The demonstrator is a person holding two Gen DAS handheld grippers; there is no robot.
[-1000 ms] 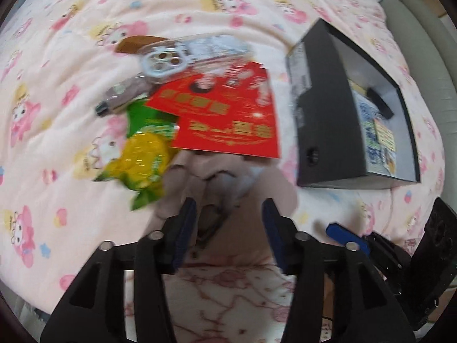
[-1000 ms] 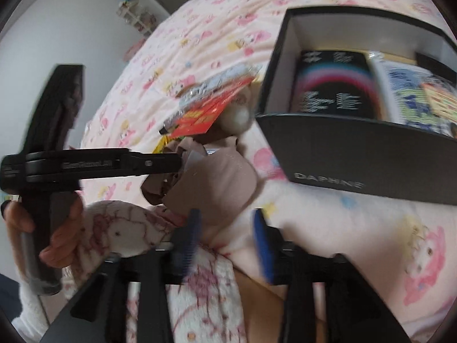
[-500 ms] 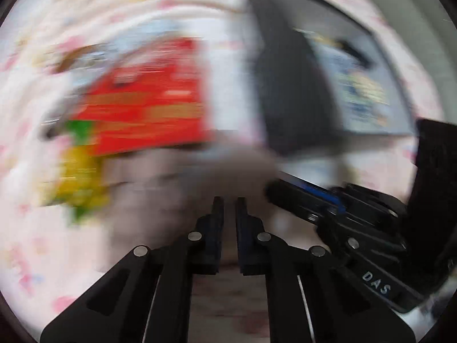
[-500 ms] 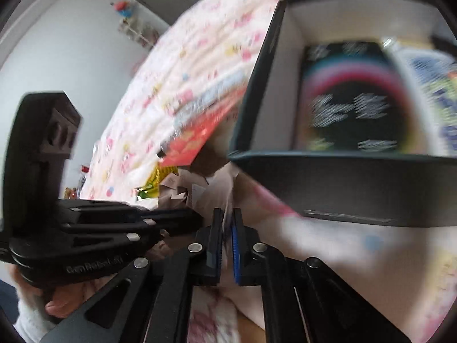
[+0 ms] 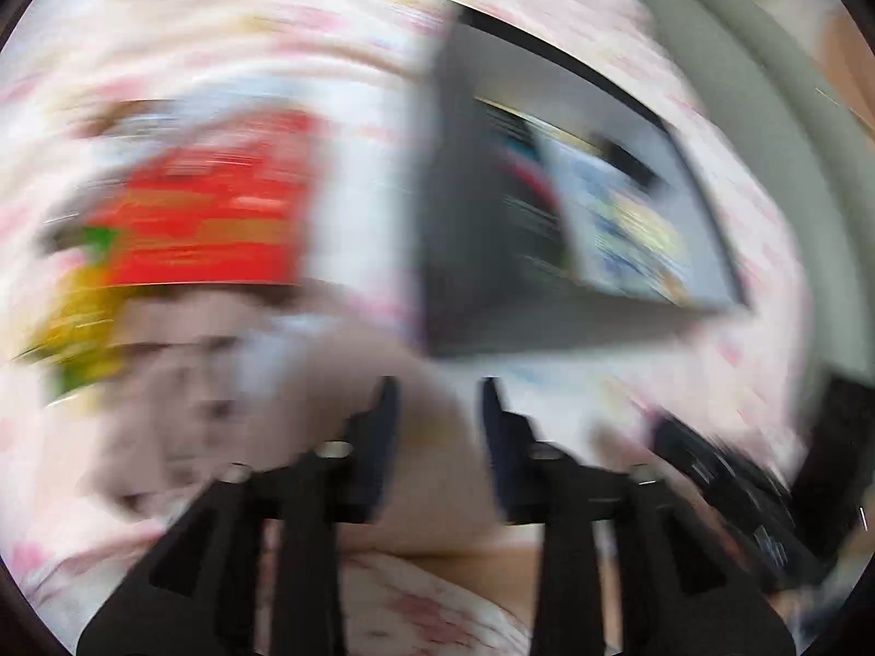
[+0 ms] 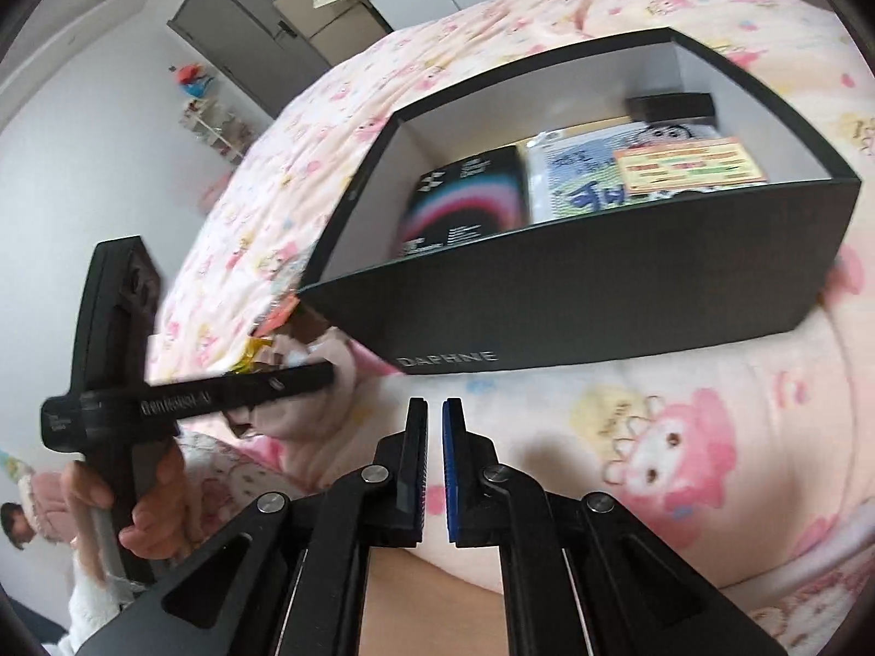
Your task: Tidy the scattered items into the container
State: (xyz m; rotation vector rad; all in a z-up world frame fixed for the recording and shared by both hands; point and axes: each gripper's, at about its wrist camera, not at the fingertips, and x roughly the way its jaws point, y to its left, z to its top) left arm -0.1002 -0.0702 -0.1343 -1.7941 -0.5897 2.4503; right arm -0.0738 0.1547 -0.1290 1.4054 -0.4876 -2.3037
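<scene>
My left tool (image 5: 437, 399) is spreading its jaws over a crumpled beige-pink cloth item (image 5: 306, 399) lying on the pink cartoon-print bed quilt (image 6: 683, 437); the picture is badly smeared, and I cannot tell whether the cloth sits between the pads or only under them. Just beyond the cloth I make out a red printed card packet (image 5: 219, 218), with a yellow-green snack bag (image 5: 82, 328) at its left edge. My right tool (image 6: 435, 426) is clenched with nothing in it, hovering over bare quilt just in front of the open black rectangular cardboard box (image 6: 574, 295). Inside the box lie a black packet with a rainbow arc (image 6: 465, 197) and a white cartoon-printed pack (image 6: 590, 175). The scattered things lie at the box's left end.
</scene>
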